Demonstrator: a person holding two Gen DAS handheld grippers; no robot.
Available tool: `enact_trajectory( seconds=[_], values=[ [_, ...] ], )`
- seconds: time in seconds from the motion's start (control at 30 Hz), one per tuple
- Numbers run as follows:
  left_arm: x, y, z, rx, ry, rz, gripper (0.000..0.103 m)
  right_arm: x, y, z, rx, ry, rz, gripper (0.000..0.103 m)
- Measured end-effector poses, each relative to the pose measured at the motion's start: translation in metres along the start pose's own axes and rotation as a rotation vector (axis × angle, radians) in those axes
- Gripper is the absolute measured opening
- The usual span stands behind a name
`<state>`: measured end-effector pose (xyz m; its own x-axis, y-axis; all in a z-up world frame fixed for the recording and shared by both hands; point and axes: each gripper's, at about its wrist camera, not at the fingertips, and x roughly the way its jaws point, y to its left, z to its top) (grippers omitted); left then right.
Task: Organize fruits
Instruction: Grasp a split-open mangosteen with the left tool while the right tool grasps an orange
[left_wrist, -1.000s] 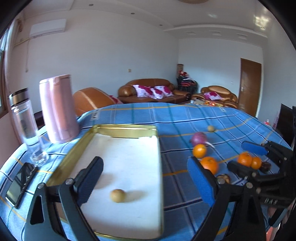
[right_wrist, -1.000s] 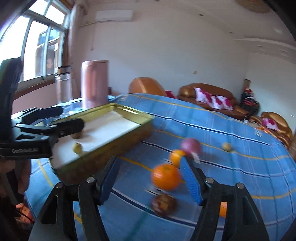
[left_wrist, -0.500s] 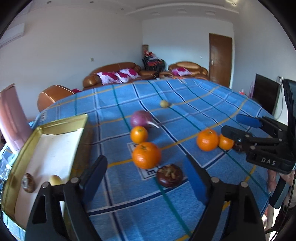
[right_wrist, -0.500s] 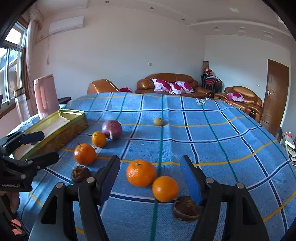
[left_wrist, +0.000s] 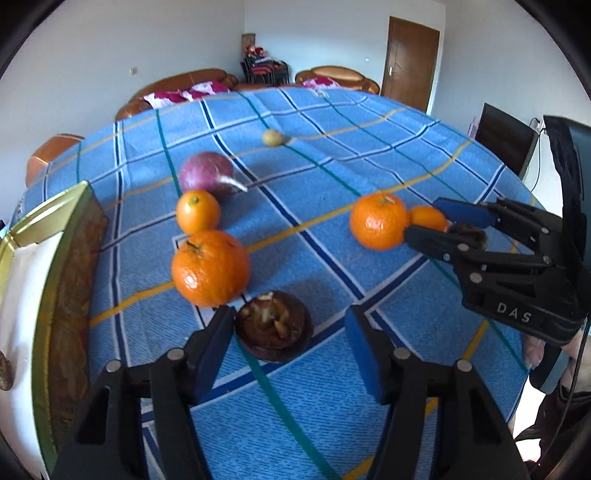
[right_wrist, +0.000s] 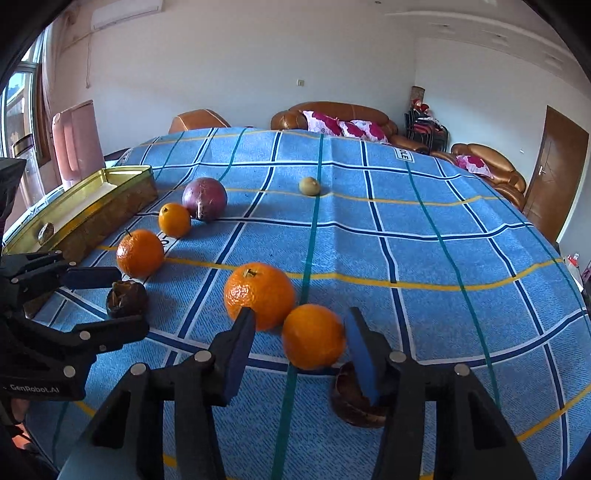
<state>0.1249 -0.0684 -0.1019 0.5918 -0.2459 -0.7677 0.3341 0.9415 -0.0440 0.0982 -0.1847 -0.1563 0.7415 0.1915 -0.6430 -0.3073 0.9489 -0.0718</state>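
While both tools are low over the blue checked tablecloth (right_wrist: 424, 229), each one already has a fruit between its open fingers, and this is what the next move depends on. The left gripper (left_wrist: 291, 343) stands wide, and the dark mangosteen (left_wrist: 274, 325) lies straight ahead inside the gap, closer to the left finger than to the right one; the fingers do not press it yet. Just behind the mangosteen, almost touching it, sits a big orange (left_wrist: 209, 267), so I think the left finger has little room there. The right gripper (right_wrist: 299, 347) is also wide, and the small orange (right_wrist: 314, 336) sits between its fingers, nearer to the right one, with a larger orange (right_wrist: 259, 295) touching it from behind on the left. A second dark fruit (right_wrist: 354, 402) lies partly hidden under the right finger. The golden tray (right_wrist: 92, 192) is on the left side of the mangosteen, so the left gripper is much nearer to the tray. All these fruits are round, so no axis matters.
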Motion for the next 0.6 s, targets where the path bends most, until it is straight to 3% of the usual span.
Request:
enact_trajectory(
  seconds=[0.17, 0.23, 0.6],
  values=[
    [0.0017, 0.007, -0.0006, -0.039, 0.002, -0.016, 0.044, 0.0056, -0.0002, 0.0005, 0.0, 0.034, 0.022, 0.046],
    [0.0008, 0.0076, -0.0011, -0.038, 0.0, -0.021, 0.044, 0.006, -0.0015, 0.0001, 0.006, 0.039, 0.041, 0.039],
    [-0.0055, 0.0066, -0.0047, -0.034, -0.029, -0.057, 0.043, 0.0002, 0.0018, -0.0015, -0.009, 0.003, 0.038, 0.039]
  ],
)
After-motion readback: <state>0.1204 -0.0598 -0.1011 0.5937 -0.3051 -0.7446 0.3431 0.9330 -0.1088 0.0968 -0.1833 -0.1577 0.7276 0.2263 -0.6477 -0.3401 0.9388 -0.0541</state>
